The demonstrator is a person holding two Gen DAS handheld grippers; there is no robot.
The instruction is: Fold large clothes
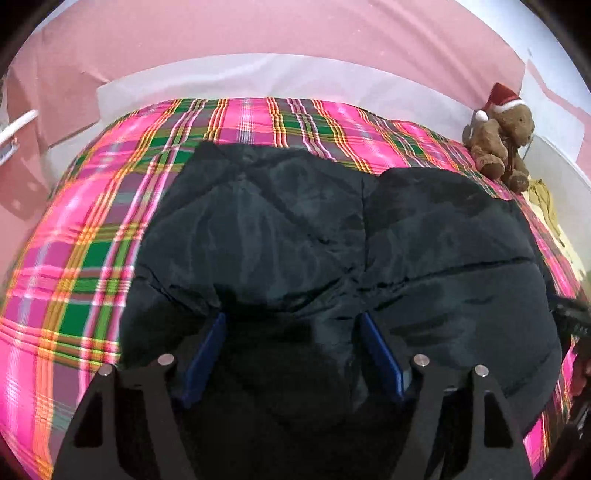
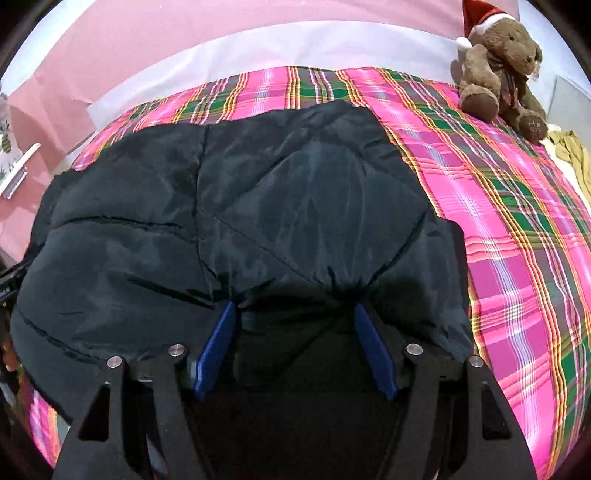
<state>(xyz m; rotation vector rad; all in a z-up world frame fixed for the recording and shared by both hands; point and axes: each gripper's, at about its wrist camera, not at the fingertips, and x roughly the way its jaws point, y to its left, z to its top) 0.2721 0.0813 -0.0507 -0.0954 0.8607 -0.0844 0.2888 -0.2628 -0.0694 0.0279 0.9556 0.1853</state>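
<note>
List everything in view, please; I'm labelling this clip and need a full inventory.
puffy jacket: one, black, spread on the blanket
blanket: one, pink-green plaid, covering the bed
teddy bear: one, brown with red Santa hat, far right corner
yellowish cloth: one, right edge beside the bear
wall: pink, behind the bed
left tool: black with blue pads, jacket fabric between them
right tool: same, puffy fabric bunched between its pads

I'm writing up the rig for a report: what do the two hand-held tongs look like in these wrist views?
Both look alike. The left tongs and right tongs each have two flat blue pads set on matte black angular linkage arms with triangular cut-outs. Round silver pivot pins cap the joints. No cables, markings or sleeves are visible.
</note>
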